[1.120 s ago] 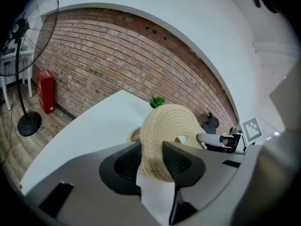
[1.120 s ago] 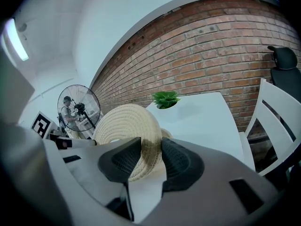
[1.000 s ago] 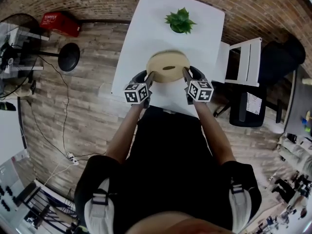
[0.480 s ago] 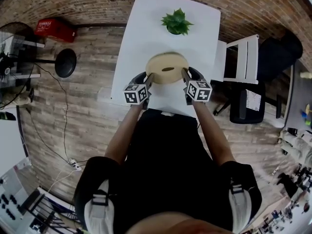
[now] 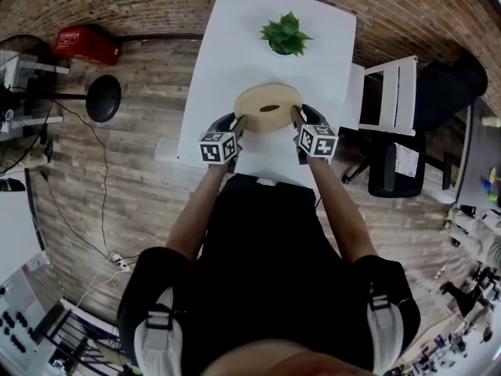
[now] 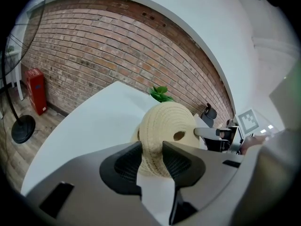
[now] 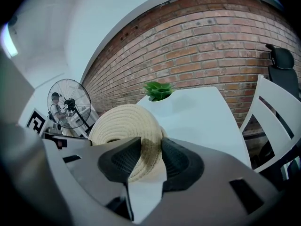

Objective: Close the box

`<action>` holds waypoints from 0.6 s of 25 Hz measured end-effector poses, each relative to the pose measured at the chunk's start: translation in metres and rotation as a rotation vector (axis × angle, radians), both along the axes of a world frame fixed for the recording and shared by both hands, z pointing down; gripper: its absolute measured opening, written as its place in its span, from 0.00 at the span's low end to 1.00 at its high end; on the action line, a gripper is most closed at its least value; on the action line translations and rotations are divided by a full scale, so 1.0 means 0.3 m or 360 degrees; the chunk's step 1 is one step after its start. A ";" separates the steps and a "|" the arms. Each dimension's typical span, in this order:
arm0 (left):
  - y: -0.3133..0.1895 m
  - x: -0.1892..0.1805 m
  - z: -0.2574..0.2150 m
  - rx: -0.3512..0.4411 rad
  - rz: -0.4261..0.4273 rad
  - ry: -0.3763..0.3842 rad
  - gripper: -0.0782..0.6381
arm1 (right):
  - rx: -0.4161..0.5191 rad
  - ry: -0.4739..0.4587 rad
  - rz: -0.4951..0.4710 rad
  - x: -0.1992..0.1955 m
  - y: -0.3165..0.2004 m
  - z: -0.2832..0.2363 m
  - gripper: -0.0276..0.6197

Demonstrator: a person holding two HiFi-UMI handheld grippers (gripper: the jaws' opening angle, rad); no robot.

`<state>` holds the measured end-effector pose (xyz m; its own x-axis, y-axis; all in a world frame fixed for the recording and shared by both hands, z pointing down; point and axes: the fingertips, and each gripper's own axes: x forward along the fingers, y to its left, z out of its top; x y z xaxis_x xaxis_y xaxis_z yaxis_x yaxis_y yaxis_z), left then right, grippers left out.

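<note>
Between jaws of left gripper (image 6: pixel 151 146), right gripper (image 7: pixel 151 144): woven lid (image 5: pixel 254 100) rim, clamped.

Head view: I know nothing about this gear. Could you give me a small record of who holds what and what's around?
Held thing: woven lid, round, with a hole near its middle
Left gripper: jaws clamped on the lid's left edge
Right gripper: jaws clamped on its right edge
Lid's place: over the near part of the white table
Also on the table: potted plant, beyond the lid
Beside the table: white chair
</note>
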<state>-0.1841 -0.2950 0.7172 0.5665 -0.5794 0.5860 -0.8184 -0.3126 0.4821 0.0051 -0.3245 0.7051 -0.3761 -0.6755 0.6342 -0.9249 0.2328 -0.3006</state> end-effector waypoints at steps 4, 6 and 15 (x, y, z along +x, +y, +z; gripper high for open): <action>-0.009 -0.003 0.007 -0.0009 0.0006 0.0008 0.31 | -0.0019 0.0024 -0.0004 -0.004 -0.008 0.014 0.26; -0.015 -0.008 0.010 -0.0014 0.0012 0.0008 0.31 | -0.0020 0.0038 -0.0011 -0.011 -0.012 0.016 0.26; -0.041 -0.001 0.022 -0.0026 0.0046 0.0018 0.31 | -0.0032 0.0079 -0.0019 -0.006 -0.028 0.042 0.26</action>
<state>-0.1845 -0.3074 0.7236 0.5896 -0.5529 0.5888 -0.8036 -0.3283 0.4964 0.0033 -0.3328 0.7176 -0.3519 -0.6582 0.6656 -0.9360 0.2385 -0.2589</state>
